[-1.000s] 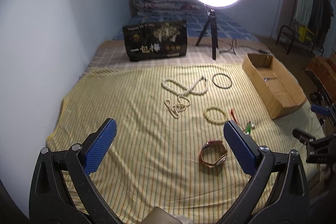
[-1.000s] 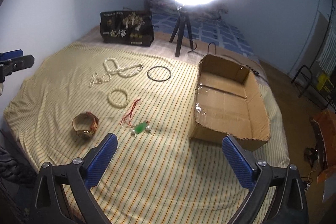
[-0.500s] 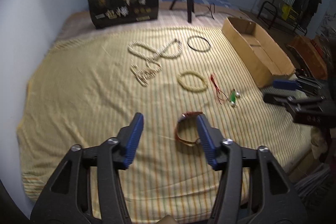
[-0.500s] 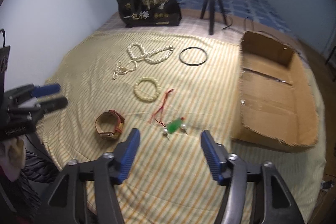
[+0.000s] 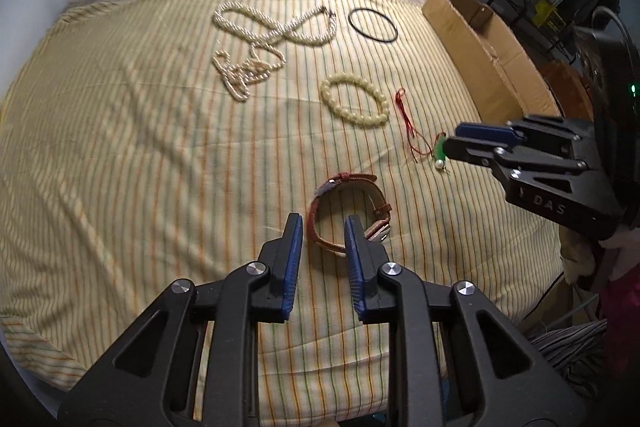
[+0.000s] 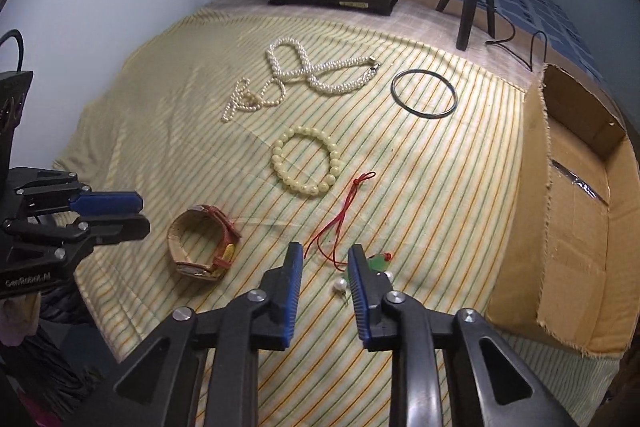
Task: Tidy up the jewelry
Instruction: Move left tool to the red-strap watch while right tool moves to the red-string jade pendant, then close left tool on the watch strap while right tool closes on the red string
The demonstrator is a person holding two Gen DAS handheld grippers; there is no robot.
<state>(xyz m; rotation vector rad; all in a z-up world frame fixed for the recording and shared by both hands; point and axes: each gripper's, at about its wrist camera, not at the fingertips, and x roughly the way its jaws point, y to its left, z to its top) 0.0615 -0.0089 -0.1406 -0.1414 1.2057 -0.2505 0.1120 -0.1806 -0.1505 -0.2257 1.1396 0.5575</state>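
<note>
Watch (image 5: 349,211): we see it on its side on the striped bed (image 5: 120,147), band looping away from us.
Left tool (image 5: 323,227): narrowly open, straddling the watch's near band, gripping nothing.
Right tool (image 6: 325,255): narrowly open over the red cord (image 6: 340,217), running away toward the bracelet (image 6: 306,161); holds nothing.
Change: we have brought both tools lower, gaps narrower than half a second ago.

red-strapped watch (image 5: 349,211) on its side, beaded bracelet (image 5: 355,100) flat.
</note>
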